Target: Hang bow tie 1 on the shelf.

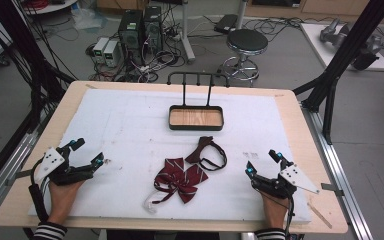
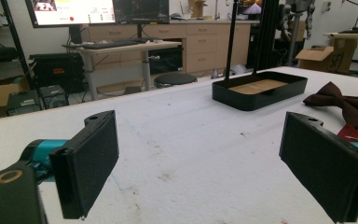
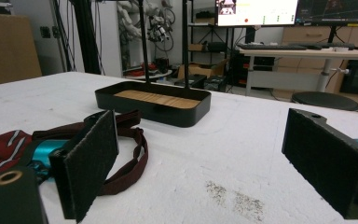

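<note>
While both bow ties lie untouched on the white mat, the striped bow tie (image 1: 179, 179) beside the dark bow tie (image 1: 206, 151), the left gripper (image 1: 86, 152) and right gripper (image 1: 263, 162) rest wide open, empty; the black tray (image 1: 196, 125) holds nothing, suggesting work has not begun.

Matt black tray (image 1: 196, 126) with wood-look floor, cloth bow ties (image 1: 179, 179) (one striped), rough white mat (image 1: 130, 130).

Mid-table on the white mat, a dark red striped bow tie (image 1: 179, 179) lies flat, its white strap curling toward the near edge. Just beyond it sits a dark brown bow tie (image 1: 206, 150), its strap looped to the right. A black tray (image 1: 196, 119) with a wooden floor and an upright rack stands nearer the far edge.
</note>
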Motion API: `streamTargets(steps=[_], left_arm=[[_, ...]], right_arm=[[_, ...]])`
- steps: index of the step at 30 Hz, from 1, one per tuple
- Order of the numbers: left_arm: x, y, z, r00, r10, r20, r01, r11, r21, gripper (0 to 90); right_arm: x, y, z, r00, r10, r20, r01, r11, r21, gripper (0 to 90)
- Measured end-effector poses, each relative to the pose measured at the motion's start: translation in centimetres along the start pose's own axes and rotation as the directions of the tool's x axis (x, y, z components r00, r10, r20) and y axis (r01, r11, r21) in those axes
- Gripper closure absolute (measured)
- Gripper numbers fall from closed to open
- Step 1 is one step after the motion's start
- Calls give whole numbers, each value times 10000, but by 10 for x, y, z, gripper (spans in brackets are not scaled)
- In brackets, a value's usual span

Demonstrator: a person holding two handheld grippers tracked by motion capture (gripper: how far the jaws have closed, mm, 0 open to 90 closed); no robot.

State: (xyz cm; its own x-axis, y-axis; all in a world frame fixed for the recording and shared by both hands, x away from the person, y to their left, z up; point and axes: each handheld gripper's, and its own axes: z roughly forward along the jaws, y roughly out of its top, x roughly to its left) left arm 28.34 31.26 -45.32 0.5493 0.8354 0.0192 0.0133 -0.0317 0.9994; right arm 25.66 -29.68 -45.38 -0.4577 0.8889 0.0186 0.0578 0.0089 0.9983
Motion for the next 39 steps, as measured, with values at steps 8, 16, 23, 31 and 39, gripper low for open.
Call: streamTargets(steps=[8, 16, 23, 31, 39], left_arm=[[0, 0, 0, 10000, 25, 35, -25, 10000, 67, 122], [0, 1, 2, 9999, -5, 101, 4, 9999, 154, 122], [1, 4, 2, 9999, 0, 145, -2, 9999, 147, 122], [-2, 29, 3, 9968, 217, 768, -223, 9997, 69, 122], [-9, 52, 10, 9833, 402, 1773, -451, 9987, 233, 123]], right_arm=[[-1, 0, 0, 10000, 88, 3, -88, 10000, -27, 99], [0, 0, 0, 10000, 51, 7, -51, 10000, -23, 99], [0, 0, 0, 10000, 42, 15, -42, 10000, -39, 99], [-1, 0, 0, 10000, -7, 37, 7, 10000, -61, 99], [-1, 0, 0, 10000, -6, 43, 6, 10000, -63, 99]])
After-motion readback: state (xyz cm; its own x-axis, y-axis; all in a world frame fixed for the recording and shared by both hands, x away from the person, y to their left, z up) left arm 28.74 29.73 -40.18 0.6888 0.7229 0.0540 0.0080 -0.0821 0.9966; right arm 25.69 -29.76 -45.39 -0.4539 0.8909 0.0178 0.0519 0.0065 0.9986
